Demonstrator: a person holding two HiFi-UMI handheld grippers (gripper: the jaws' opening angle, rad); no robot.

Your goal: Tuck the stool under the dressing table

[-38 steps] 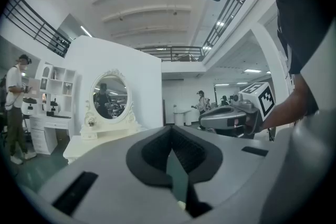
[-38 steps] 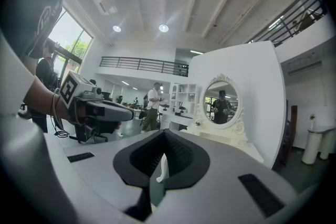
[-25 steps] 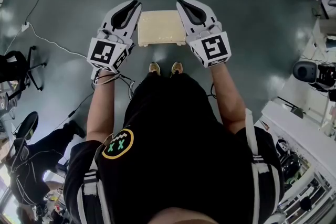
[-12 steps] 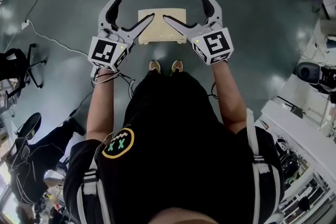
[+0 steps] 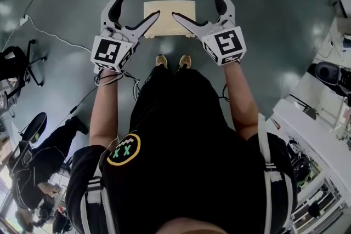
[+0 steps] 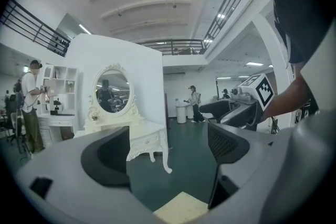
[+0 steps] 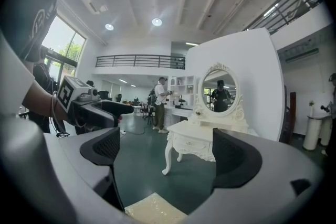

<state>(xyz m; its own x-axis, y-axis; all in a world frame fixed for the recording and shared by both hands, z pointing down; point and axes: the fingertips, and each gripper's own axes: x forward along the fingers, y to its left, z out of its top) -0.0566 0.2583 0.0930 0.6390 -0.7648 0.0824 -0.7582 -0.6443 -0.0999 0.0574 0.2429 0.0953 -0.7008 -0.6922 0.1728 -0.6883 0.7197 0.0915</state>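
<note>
The jaws of the left gripper (image 5: 140,4) and the right gripper (image 5: 193,1) have just been opening and now gape wide on nothing, flanking the stool (image 5: 169,15), which stands on the floor short of the dressing table (image 7: 197,147), apparently readied to take its sides.

Left gripper (image 5: 140,3) and right gripper (image 5: 193,1) held out front, fingers (image 5: 113,10) spread wide.
Both sit side by side ahead of the torso on bare, outstretched forearms (image 5: 104,112), pointing roughly level. Each pair of fingers has just been opening and presses on nothing.
</note>
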